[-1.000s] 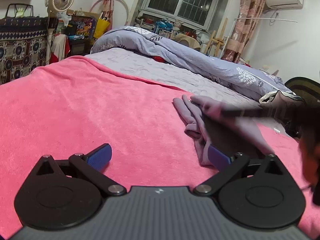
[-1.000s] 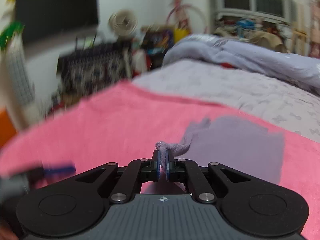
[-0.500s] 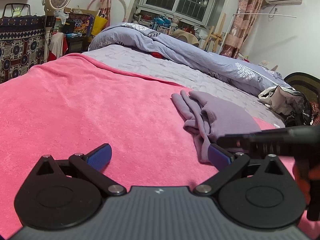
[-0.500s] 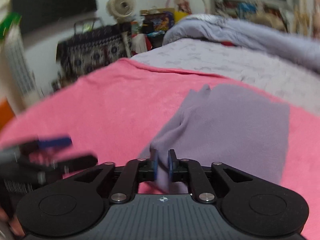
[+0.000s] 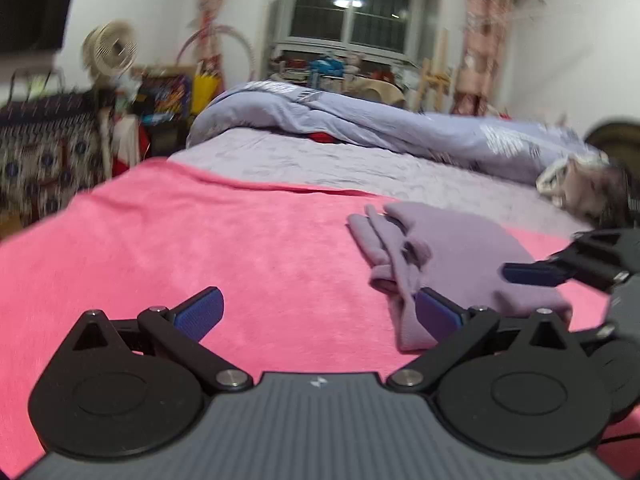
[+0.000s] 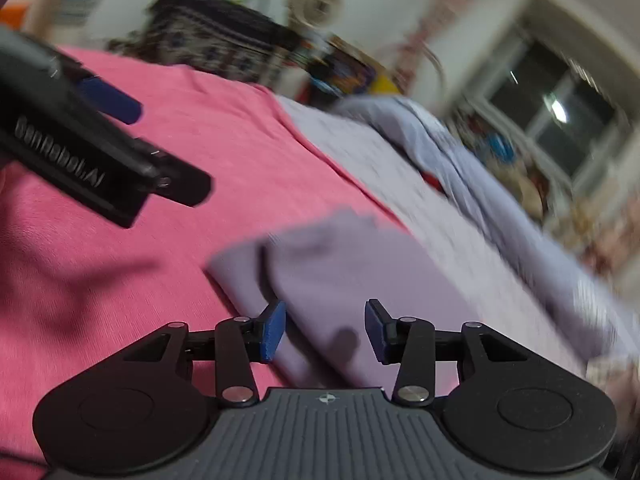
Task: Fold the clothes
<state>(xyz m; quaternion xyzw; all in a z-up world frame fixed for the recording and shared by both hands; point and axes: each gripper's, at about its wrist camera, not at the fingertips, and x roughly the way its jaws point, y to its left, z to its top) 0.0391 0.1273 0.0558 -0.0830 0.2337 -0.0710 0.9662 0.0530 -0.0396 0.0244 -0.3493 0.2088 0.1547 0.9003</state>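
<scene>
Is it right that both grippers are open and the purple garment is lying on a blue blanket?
Not quite. The blanket is pink, not blue, as the left wrist view shows. The rest holds: the left gripper and right gripper are both open, and the purple garment lies on the blanket.

one marking reads: "genrobot.ai", in pale letters along the black side of the left gripper (image 6: 120, 108), at about ten o'clock in the right wrist view.
</scene>
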